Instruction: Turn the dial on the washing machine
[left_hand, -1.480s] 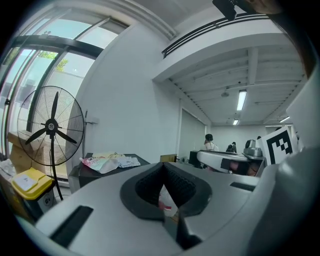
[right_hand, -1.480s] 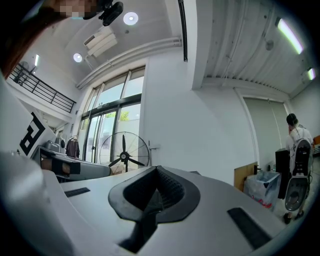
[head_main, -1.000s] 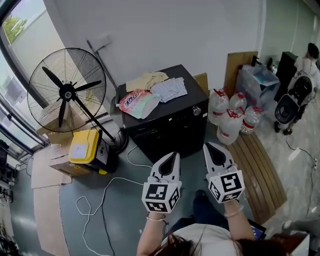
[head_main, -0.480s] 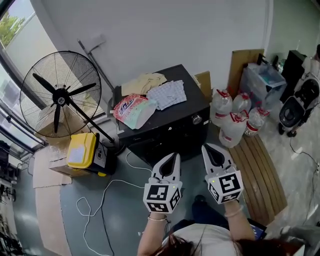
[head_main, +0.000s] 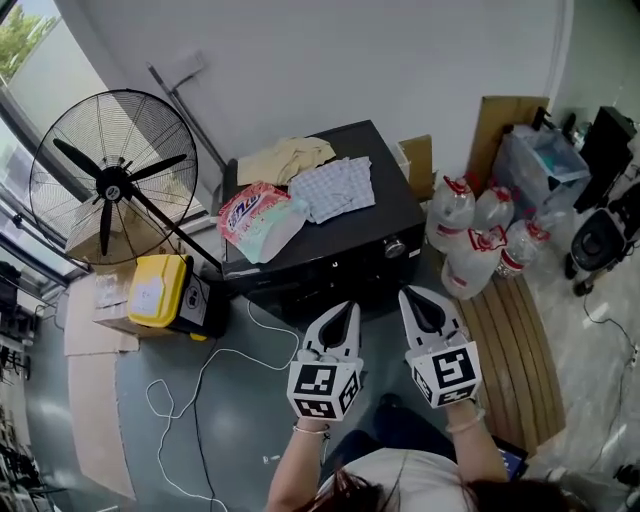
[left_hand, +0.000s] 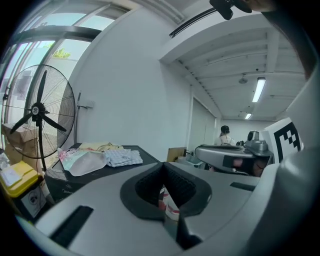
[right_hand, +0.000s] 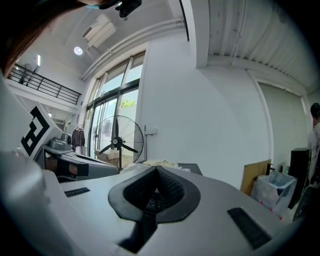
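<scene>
Bare floor (head_main: 250, 420) up to dial (head_main: 394, 247); water bottles (head_main: 470, 245) beside.

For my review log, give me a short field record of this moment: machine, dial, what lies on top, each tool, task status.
machine: black washing machine, fan to its left
dial: silver dial at the right end of the front panel, untouched
on top: beige cloth, checked cloth, pink pouch
left tool: shut, empty, short of the machine
right tool: shut, empty, just below the dial in the head view, no contact
task status: turn not yet begun
</scene>
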